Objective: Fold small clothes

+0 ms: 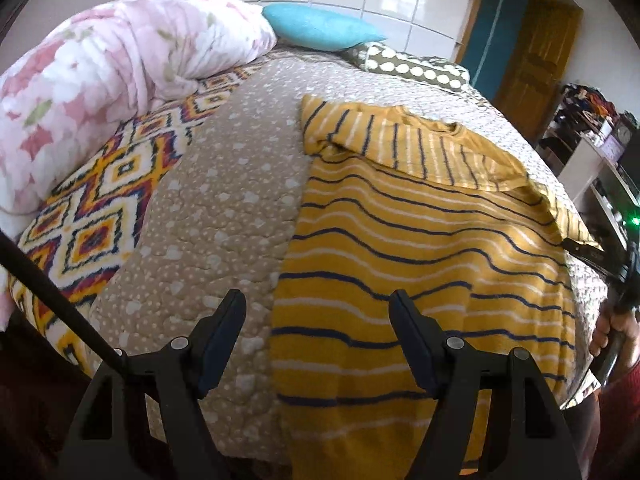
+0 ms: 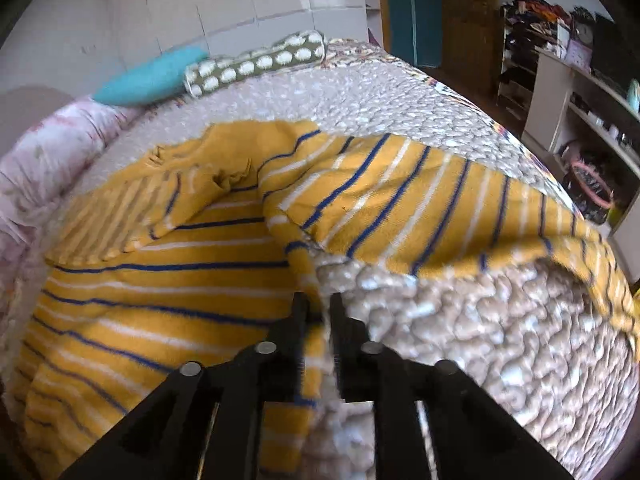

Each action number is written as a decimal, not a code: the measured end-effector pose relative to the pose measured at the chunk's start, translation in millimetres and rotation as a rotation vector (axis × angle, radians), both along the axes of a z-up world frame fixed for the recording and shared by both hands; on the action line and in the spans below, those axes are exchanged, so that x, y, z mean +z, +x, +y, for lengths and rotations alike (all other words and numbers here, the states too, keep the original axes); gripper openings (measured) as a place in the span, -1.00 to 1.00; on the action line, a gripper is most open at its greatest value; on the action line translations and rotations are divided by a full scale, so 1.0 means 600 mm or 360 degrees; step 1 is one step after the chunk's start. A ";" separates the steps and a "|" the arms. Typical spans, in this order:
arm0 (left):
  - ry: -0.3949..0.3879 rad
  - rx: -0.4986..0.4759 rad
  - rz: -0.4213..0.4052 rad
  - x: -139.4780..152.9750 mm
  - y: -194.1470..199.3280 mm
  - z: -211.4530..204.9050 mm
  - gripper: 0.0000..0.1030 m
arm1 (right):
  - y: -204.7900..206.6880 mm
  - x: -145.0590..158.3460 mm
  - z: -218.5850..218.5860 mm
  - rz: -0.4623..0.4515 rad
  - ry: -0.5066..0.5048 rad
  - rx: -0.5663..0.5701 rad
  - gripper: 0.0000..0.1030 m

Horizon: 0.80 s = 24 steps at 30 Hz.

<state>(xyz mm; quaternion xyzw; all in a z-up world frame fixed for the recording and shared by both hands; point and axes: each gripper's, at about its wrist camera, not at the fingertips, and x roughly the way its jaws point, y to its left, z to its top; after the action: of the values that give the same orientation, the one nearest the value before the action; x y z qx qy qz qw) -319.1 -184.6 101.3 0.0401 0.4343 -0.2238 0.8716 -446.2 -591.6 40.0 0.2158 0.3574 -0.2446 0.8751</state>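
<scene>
A yellow striped shirt is spread flat on the quilted bedspread of a bed, with one sleeve already laid across the chest and the other sleeve stretched out to the side.

The right claw is set at the shirt's side edge, below the outstretched sleeve, with its jaws nearly together. The edge of the fabric appears to lie between them, though whether the pads are actually pressing on cloth cannot be told (the view is blurred there). The left claw is held released, jaws wide, above the opposite edge of the shirt, with nothing gripped.

Several risks can be judged from here. If only a thin lip of the edge is caught by the right claw, it may slip out once the side is lifted, and the fold would be lost. If the quilt is pinched along with the shirt (its puffed surface sits right against the hem), the bedspread would be dragged up too and the garment shifted. The sleeve already folded could also be disturbed if the body is pulled sideways rather than lifted over. With the left claw unengaged, nothing anchors the far edge, so the whole shirt may slide.
</scene>
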 end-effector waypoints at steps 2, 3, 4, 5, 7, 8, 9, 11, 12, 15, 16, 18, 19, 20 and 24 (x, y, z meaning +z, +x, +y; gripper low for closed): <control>0.0003 -0.0012 -0.0010 0.002 -0.005 -0.003 0.49 | -0.057 -0.003 -0.023 -0.0084 0.0061 -0.0104 -0.05; 0.0006 -0.0019 -0.0005 0.000 -0.007 -0.006 0.49 | -0.081 -0.004 -0.035 -0.0113 0.0087 -0.0158 -0.04; 0.0010 -0.0023 0.0006 -0.003 -0.008 -0.009 0.49 | -0.117 -0.008 -0.053 -0.0146 0.0130 -0.0242 -0.04; 0.0010 -0.0027 0.0014 -0.005 -0.009 -0.011 0.49 | -0.146 -0.013 -0.068 -0.0174 0.0167 -0.0311 -0.02; 0.0010 -0.0042 0.0041 -0.010 -0.012 -0.017 0.49 | -0.215 -0.025 -0.106 -0.0238 0.0248 -0.0491 0.02; 0.0012 -0.0048 0.0047 -0.011 -0.013 -0.019 0.49 | -0.246 -0.031 -0.124 -0.0271 0.0288 -0.0573 0.03; 0.0017 -0.0055 0.0049 -0.011 -0.015 -0.023 0.49 | -0.271 -0.035 -0.138 -0.0307 0.0325 -0.0632 0.03; 0.0034 -0.0073 0.0040 -0.010 -0.020 -0.031 0.49 | -0.324 -0.044 -0.171 -0.0422 0.0434 -0.0770 0.05; 0.0041 -0.0080 0.0034 -0.009 -0.022 -0.035 0.49 | -0.340 -0.047 -0.184 -0.0473 0.0480 -0.0811 0.05; 0.0053 -0.0113 0.0028 -0.007 -0.028 -0.050 0.49 | -0.375 -0.056 -0.224 -0.0629 0.0617 -0.0959 0.12; 0.0050 -0.0121 0.0029 -0.006 -0.031 -0.053 0.49 | -0.378 -0.056 -0.234 -0.0649 0.0634 -0.0987 0.14; 0.0045 -0.0145 0.0027 -0.003 -0.036 -0.060 0.49 | -0.371 -0.053 -0.254 -0.0657 0.0635 -0.1040 0.14; 0.0045 -0.0155 0.0024 -0.001 -0.038 -0.062 0.49 | -0.373 -0.051 -0.264 -0.0643 0.0632 -0.1044 0.09; 0.0047 -0.0165 0.0019 0.001 -0.041 -0.063 0.49 | -0.368 -0.050 -0.275 -0.0618 0.0631 -0.1044 -0.43; 0.0027 -0.0166 -0.0012 0.011 -0.045 -0.049 0.49 | -0.358 -0.012 -0.322 -0.0464 0.0472 -0.1109 -0.89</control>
<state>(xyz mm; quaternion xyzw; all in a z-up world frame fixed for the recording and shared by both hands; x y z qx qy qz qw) -346.0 -213.7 107.9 0.0708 0.4302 -0.2651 0.8600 -661.1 -785.1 32.8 0.4802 0.1663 -0.4391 0.7409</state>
